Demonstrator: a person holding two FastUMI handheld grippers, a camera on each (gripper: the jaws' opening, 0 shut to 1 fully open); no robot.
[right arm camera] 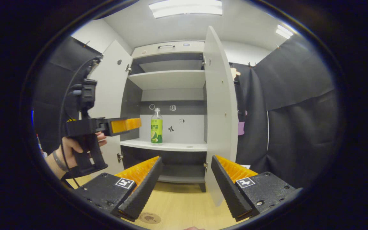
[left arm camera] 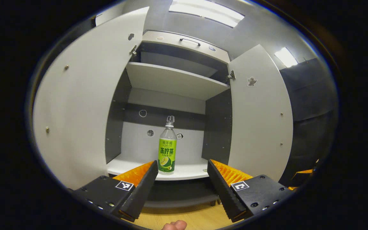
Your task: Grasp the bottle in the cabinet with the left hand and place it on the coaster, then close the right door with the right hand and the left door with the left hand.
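left gripper view | bottle (left arm camera: 167, 150) upright beyond left gripper's (left arm camera: 182, 171) spread jaws, untouched

The one printed thing here is the green label (left arm camera: 167, 152) wrapped round the bottle (left arm camera: 168, 134), which stands on the cabinet's lower shelf (left arm camera: 123, 166) towards its front edge. It carries large characters and smaller lines above them.

Each finger of the left gripper (left arm camera: 182, 162) has a small square black-and-white marker (left arm camera: 124, 185) on top, a coded pattern rather than letters. The right gripper (right arm camera: 187, 157) has the same kind of marker (right arm camera: 245, 182).

Little stickers (right arm camera: 172, 108) dot the cabinet's back panel (right arm camera: 190, 127), and another sticker (left arm camera: 251, 81) sits near the upper edge of the right door (left arm camera: 260, 127). All are too small to make out any writing.
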